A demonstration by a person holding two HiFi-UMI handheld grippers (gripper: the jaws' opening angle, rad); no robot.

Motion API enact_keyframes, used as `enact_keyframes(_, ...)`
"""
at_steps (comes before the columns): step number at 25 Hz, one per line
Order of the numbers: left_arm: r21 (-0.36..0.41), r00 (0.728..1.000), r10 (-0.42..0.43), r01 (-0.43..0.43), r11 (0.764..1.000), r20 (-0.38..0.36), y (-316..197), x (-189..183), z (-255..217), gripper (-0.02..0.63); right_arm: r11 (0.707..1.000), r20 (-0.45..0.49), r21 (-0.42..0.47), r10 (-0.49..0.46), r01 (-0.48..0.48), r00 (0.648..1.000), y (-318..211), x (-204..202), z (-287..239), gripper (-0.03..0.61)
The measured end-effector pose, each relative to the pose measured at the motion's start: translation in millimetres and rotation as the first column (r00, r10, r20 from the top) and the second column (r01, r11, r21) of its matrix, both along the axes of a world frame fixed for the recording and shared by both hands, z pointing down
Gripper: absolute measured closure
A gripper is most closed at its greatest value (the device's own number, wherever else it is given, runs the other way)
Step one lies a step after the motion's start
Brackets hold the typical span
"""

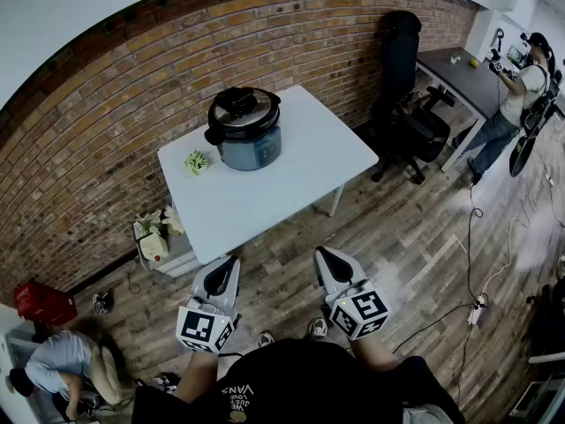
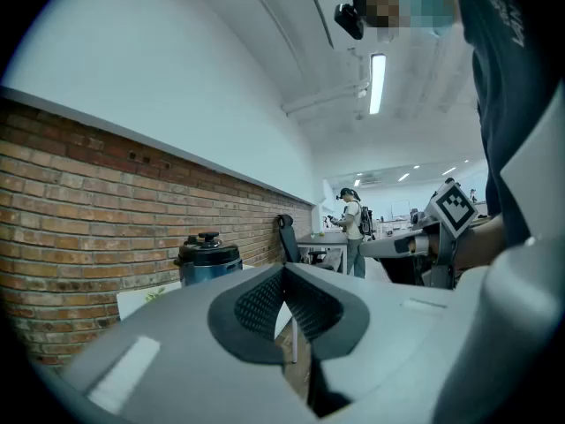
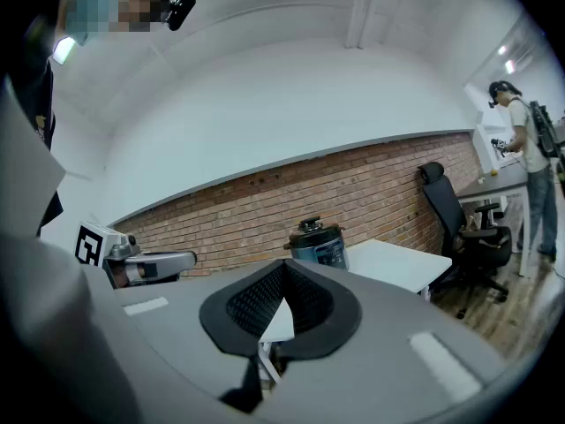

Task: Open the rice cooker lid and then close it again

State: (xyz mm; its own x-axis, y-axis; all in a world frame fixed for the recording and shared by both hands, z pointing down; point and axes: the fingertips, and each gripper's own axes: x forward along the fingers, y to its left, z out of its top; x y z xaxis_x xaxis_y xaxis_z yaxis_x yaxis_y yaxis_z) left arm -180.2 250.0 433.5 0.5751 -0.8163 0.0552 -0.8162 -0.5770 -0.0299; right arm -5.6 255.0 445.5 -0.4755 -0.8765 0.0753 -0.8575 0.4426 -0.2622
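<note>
While its lid point(image 1: 242, 104) sits down, one rice cooker point(image 1: 244, 131) stands far-left on the white table point(image 1: 291, 179), contents hidden. One small plant point(image 1: 195, 161) just left of it. Near, short of the table: left gripper point(image 1: 230, 261), right gripper point(image 1: 323, 253), both pinched closed, holding nothing.

Office-style lab — brick wall point(image 1: 97, 122), desk point(image 1: 455, 76), swivel chair point(image 1: 402, 69), wood floor point(image 1: 397, 228).

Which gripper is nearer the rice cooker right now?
Left, slightly. The left gripper hangs short of the table, almost in line with the rice cooker; the right gripper sits farther right.
</note>
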Motion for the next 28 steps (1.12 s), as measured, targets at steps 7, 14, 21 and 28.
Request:
enact_keyframes(7,0.002,0.998,-0.045,0.045,0.999,-0.036,-11.2,14.5,5.5,0.612,0.999,0.03,-0.013,-0.047,0.048,0.998,-10.3,16.2,8.4,0.572)
enact_keyframes(14,-0.004,0.991,-0.098,0.098,0.995,-0.09,-23.5,38.6,9.5,0.415,0.994,0.051,-0.024,-0.108,0.109,0.993,-28.3,39.4,14.4,0.272)
enact_keyframes(21,-0.045,0.982,-0.161,0.157,0.986,-0.096,-32.3,55.5,19.5,0.296,0.989,0.075,-0.023,-0.141,0.144,0.987,-49.6,64.3,14.6,0.189)
enact_keyframes(28,-0.063,0.98,-0.179,0.174,0.983,-0.084,-64.8,50.8,24.6,0.295,0.988,0.088,-0.051,-0.143,0.148,0.986,-80.0,66.8,21.7,0.186)
